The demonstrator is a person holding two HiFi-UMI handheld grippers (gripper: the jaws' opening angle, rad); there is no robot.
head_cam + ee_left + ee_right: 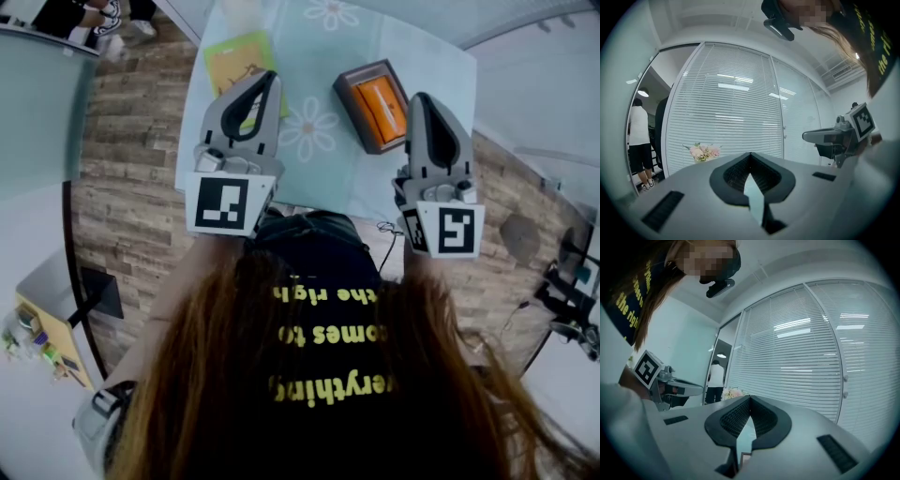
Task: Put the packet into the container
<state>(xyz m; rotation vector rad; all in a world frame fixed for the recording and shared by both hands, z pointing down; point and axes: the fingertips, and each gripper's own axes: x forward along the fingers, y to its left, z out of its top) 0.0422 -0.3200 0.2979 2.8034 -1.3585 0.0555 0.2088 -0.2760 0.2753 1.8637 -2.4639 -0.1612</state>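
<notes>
In the head view a yellow-green packet (pixel 239 58) lies flat at the far left of a table with a pale floral cloth (pixel 319 178). To its right stands a grey-rimmed container (pixel 347 103) with an orange inside. I hold both grippers raised in front of my chest, above the table's near edge. My left gripper (pixel 268 79) hangs over the packet's near right corner and my right gripper (pixel 418 99) just right of the container. In both gripper views the jaws point up at a glass wall with blinds; the left gripper (pixel 750 154) and the right gripper (pixel 750 398) are shut and empty.
Wood-pattern floor surrounds the table. A person (pixel 640 140) stands by a doorway beyond the glass wall with blinds, and a bunch of pale flowers (pixel 704 152) sits there. A small yellow stand (pixel 42 342) with oddments is at the lower left.
</notes>
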